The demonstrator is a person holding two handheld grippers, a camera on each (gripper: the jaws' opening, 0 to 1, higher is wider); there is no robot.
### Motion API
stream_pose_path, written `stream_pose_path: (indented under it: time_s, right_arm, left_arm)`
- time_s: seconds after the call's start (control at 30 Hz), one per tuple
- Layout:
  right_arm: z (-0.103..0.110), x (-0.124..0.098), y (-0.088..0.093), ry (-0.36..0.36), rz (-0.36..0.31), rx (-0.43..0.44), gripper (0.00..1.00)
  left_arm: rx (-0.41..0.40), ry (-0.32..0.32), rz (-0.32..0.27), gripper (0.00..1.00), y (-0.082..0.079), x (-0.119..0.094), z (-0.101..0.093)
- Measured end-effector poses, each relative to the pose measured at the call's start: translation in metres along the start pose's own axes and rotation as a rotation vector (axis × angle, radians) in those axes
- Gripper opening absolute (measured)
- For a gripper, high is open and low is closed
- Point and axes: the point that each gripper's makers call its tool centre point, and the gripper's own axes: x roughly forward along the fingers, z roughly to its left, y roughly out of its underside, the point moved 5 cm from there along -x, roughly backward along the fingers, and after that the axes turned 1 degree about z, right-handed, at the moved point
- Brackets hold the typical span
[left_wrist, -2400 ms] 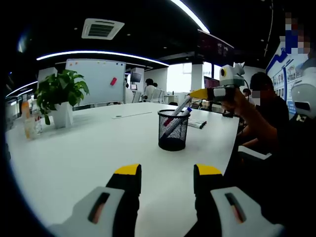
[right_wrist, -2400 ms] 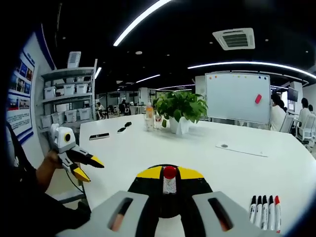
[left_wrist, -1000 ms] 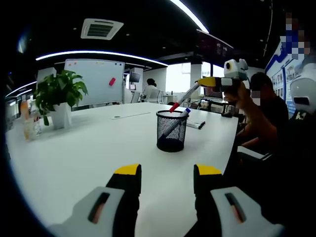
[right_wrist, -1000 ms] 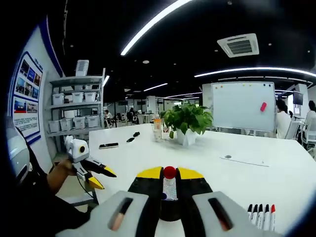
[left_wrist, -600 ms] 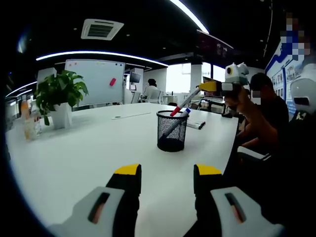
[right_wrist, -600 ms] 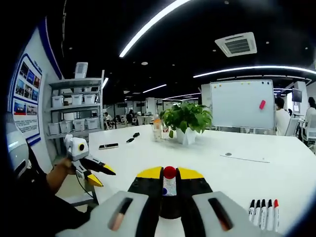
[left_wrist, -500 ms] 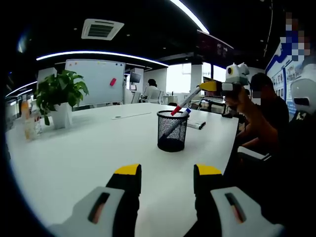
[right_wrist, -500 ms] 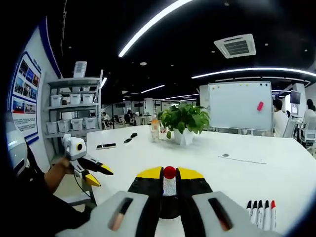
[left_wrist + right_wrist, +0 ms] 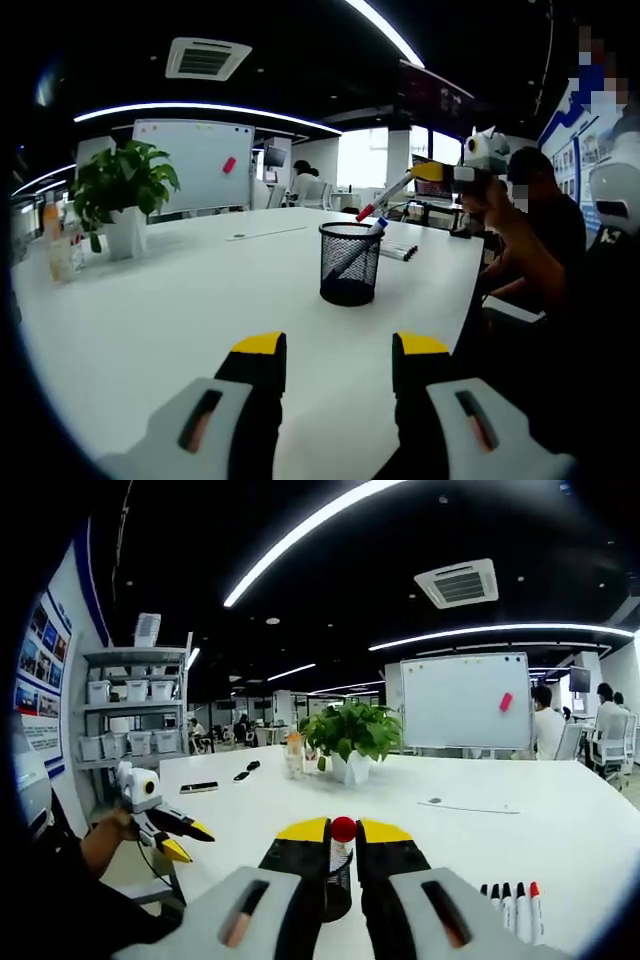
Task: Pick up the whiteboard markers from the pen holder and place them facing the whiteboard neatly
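Ahead of my left fingers (image 9: 336,352) the counter (image 9: 180,310) lies bare up to the pen holder (image 9: 350,263) at 12 o'clock. At 10 o'clock a potted plant (image 9: 122,195) and bottles (image 9: 57,240) stand near the far edge, well apart from me. Past the holder at 1 o'clock a row of markers (image 9: 398,252) lies flat. From my right view that row (image 9: 508,908) sits at 4 o'clock; the counter toward the whiteboard (image 9: 464,701) at 1 o'clock is open.

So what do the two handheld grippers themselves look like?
The left gripper has pale grey bodies with dark slots, black jaws and yellow tips. The right gripper matches in its own view; in the left gripper view it carries a white box on top.
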Motion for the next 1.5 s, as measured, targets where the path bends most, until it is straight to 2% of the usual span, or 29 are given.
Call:
stream_pose_path:
  time_s: [0.63, 0.77, 1.33, 1.4, 1.5]
  right_arm:
    - [-0.013, -0.010, 0.007, 0.072, -0.004, -0.021, 0.13]
    - [-0.019, -0.014, 0.008, 0.095, -0.007, -0.057, 0.13]
    - [-0.045, -0.024, 0.019, 0.166, -0.007, -0.056, 0.13]
    - [-0.048, -0.026, 0.018, 0.175, -0.005, -0.062, 0.13]
    - [-0.056, -0.029, 0.005, 0.171, -0.005, -0.076, 0.13]
  left_arm:
    - [0.003, -0.001, -0.003, 0.44, -0.001, 0.000, 0.000]
    - [0.001, -0.001, 0.000, 0.44, 0.000, 0.000, 0.000]
    - [0.004, -0.003, 0.000, 0.44, -0.001, 0.000, 0.000]
    - [0.004, -0.001, -0.002, 0.44, -0.001, 0.000, 0.000]
    - [0.005, -0.004, 0.000, 0.44, -0.002, 0.000, 0.000]
